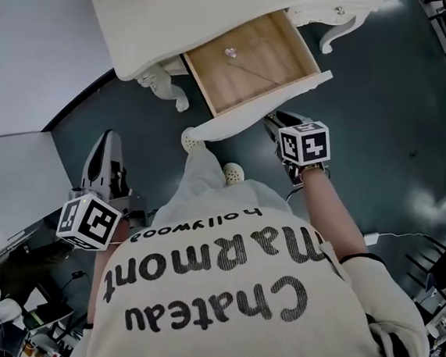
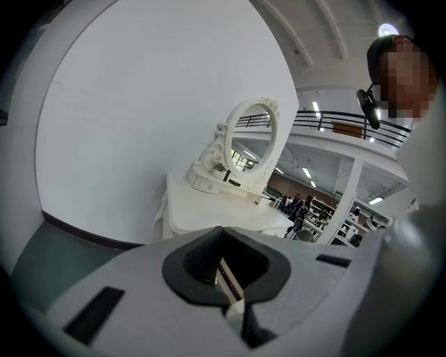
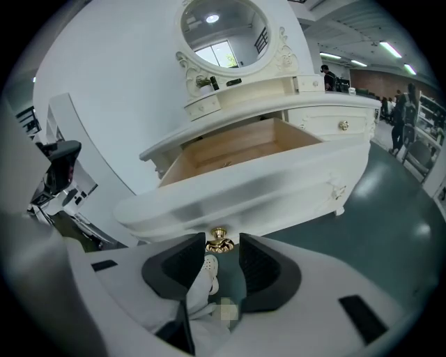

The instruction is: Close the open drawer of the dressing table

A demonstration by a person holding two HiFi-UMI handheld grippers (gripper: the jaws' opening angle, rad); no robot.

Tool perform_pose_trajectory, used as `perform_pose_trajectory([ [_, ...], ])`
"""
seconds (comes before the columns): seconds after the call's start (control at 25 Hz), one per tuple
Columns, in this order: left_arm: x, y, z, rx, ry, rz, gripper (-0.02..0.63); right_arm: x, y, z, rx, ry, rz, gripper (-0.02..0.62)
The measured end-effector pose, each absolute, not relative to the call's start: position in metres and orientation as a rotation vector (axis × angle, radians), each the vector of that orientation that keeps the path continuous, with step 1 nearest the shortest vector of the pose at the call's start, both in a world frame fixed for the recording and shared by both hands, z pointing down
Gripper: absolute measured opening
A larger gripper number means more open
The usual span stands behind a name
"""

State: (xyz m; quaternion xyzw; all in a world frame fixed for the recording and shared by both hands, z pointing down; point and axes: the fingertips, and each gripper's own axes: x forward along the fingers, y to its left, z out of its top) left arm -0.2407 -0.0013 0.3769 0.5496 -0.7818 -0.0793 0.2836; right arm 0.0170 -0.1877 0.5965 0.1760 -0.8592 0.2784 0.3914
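Right gripper view: the right gripper (image 3: 221, 259) is seen with jaws spread and empty, the gold knob (image 3: 219, 242) at twelve o'clock just beyond its tips. The open drawer (image 3: 244, 192) stands pulled out of the dressing table (image 3: 327, 118). A square, steady push on the drawer front is advised, so that skewing is avoided. The left gripper (image 2: 223, 254), jaws together, is best kept clear.

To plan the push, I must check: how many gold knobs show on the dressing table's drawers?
2. One gold knob is on the open drawer's front; the other is on the closed drawer right of it. More may be hidden.
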Motion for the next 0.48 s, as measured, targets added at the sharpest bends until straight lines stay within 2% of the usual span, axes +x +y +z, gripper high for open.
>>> perform_pose_trajectory([
  [0.48,-0.2353,-0.0071,0.3723,1.479,-2.107,-0.208,0.008,0.01,-0.1854,0.6033,0.396,-2.163,0.635,0.15],
])
